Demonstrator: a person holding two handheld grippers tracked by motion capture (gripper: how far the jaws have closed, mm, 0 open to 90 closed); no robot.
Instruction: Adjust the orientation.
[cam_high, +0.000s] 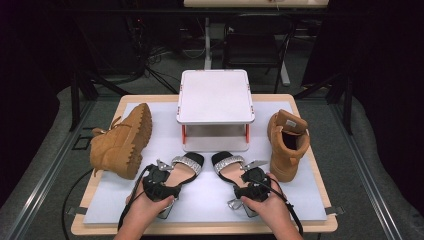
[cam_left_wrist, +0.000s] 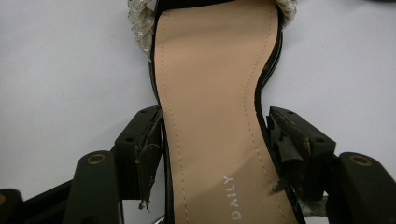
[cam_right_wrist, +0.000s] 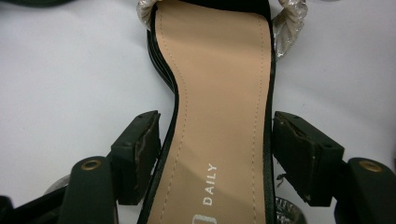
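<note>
Two black sandals with tan insoles and silver glitter straps lie side by side on the white mat, toes pointing away from me. The left sandal runs between the jaws of my left gripper, whose pads press on both edges of the sole at its narrow waist. My right gripper straddles the right sandal the same way, its pads against the sole's sides. "DAILY" is printed on both insoles. The heels are hidden under my hands.
A tan boot lies on its side at the left of the mat. A second tan boot stands upright at the right. A white two-level stand with red posts stands at the back centre, just beyond the sandals' toes.
</note>
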